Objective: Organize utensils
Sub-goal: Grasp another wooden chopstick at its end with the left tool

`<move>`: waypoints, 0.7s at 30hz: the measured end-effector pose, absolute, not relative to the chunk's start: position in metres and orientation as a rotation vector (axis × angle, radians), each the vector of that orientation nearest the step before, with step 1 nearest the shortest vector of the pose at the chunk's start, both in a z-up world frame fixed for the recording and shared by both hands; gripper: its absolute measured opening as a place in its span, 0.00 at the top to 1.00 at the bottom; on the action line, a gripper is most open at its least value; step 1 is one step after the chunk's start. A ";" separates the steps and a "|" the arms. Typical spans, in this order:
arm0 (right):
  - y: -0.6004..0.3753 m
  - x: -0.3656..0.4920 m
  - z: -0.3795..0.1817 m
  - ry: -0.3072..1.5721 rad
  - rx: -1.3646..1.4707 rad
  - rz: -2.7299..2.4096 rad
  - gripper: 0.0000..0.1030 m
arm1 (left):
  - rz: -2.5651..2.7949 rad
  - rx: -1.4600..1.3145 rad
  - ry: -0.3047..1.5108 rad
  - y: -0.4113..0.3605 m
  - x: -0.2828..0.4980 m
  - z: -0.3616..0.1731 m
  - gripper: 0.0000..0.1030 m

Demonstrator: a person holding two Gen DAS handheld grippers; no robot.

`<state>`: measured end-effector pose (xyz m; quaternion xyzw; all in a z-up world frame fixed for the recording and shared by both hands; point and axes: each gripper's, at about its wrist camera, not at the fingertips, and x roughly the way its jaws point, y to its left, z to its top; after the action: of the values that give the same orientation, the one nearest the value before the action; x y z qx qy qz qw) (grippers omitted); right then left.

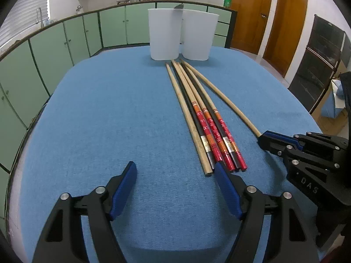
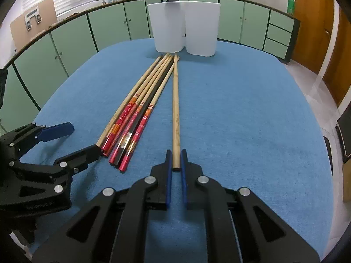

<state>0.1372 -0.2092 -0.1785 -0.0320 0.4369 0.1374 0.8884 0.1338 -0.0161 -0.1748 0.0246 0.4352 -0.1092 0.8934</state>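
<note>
Right claw (image 2: 176,164) apparently clamping plain chopstick (image 2: 176,100), left claw (image 1: 175,173) agape

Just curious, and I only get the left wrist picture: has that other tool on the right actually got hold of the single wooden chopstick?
Observer: Its own camera shows the right fingers pressed in on both sides of the lone chopstick, at its near end.
Visitor: How does my tool look from over there?
Observer: One of the left fingers has its tip against the near end of the chopstick bundle.
Visitor: Anything in the room I'm missing?
Observer: A brown board with metal fittings leans by the window.
</note>
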 end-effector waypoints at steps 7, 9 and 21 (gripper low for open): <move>-0.206 0.137 -0.179 0.907 -0.064 0.275 0.93 | -0.191 0.039 0.901 -0.003 0.134 -0.175 0.28; -0.208 0.137 -0.179 0.907 -0.060 0.277 0.93 | -0.185 0.040 0.902 -0.002 0.134 -0.175 0.27; -0.210 0.141 -0.180 0.910 -0.038 0.286 0.93 | -0.166 0.079 0.906 -0.013 0.138 -0.176 0.36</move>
<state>0.1406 -0.2103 -0.1796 -0.0184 0.4380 0.1375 0.8882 0.1379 -0.0127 -0.1759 0.0383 0.4369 -0.0799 0.8951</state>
